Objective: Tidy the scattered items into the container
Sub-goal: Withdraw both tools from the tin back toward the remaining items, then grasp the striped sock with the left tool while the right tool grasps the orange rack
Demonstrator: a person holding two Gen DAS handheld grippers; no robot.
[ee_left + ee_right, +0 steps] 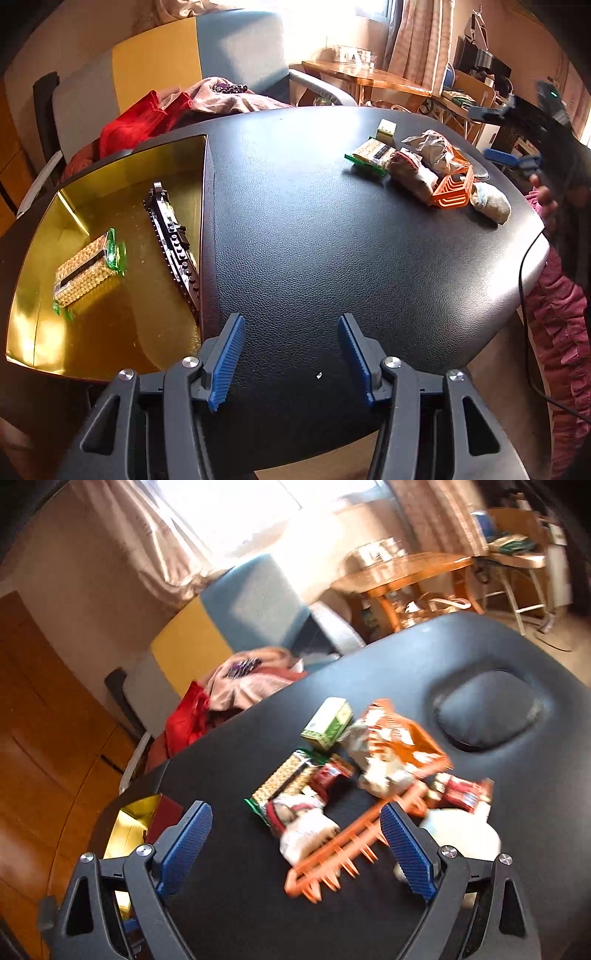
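Left tool (291, 360): fingers apart, nothing between them, hovering over bare black padded bench (314, 240) just beside the gold container (110, 206). Right tool (295, 845): fingers also apart and empty, poised above the item pile, with the orange plastic rack (340, 845) lying directly between and beyond its fingers; right-wrist view is motion-blurred, so fine detail there is uncertain. Container contents, counted: one cracker packet with green ends (86, 271) and one long black brick-built bar (173, 240) lying along the container's wall nearest the pile; two items stowed. Remaining pile sits well apart from the container, toward the far side of the bench: one more cracker packet (371, 155), one small green-and-white box (386, 131), one crumpled orange-and-white snack bag (432, 147), one orange rack (452, 186), one red-and-white wrapped bundle (410, 171), and one pale rolled sock-like item (491, 201) on the side of the rack away from the container. A second red packet appears behind the rack in the right view; count tentative. Judgement: the left tool waits by the container while the right lines up for the next pick, likely the rack.
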